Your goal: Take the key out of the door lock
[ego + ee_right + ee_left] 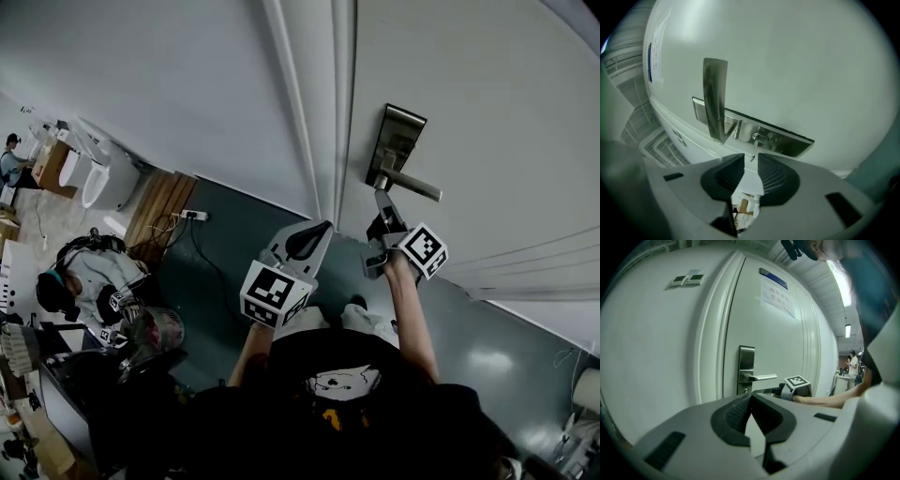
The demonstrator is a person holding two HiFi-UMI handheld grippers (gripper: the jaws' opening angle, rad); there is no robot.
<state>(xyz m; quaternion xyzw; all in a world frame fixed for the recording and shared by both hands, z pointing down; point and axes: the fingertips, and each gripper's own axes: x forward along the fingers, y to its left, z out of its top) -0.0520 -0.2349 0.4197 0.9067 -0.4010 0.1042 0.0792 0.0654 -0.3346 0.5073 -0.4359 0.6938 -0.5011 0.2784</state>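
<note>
A steel lock plate (397,141) with a lever handle (413,186) sits on the white door (487,112). In the right gripper view a small silver key (754,145) sticks out of the keyhole in the lock plate (780,140), just beside the handle (714,101). My right gripper (751,160) is open by a narrow gap, and the key's end lies right at its fingertips. In the head view the right gripper (382,198) points up under the handle. My left gripper (317,230) hangs back from the door, shut and empty; from its own view the left gripper (750,398) faces the lock plate (746,369).
The door frame (314,112) runs just left of the lock. A paper notice (777,297) hangs high on the door. Behind me a person (84,281) sits at a desk. A wooden cabinet (159,211) and a power strip (194,216) stand by the left wall.
</note>
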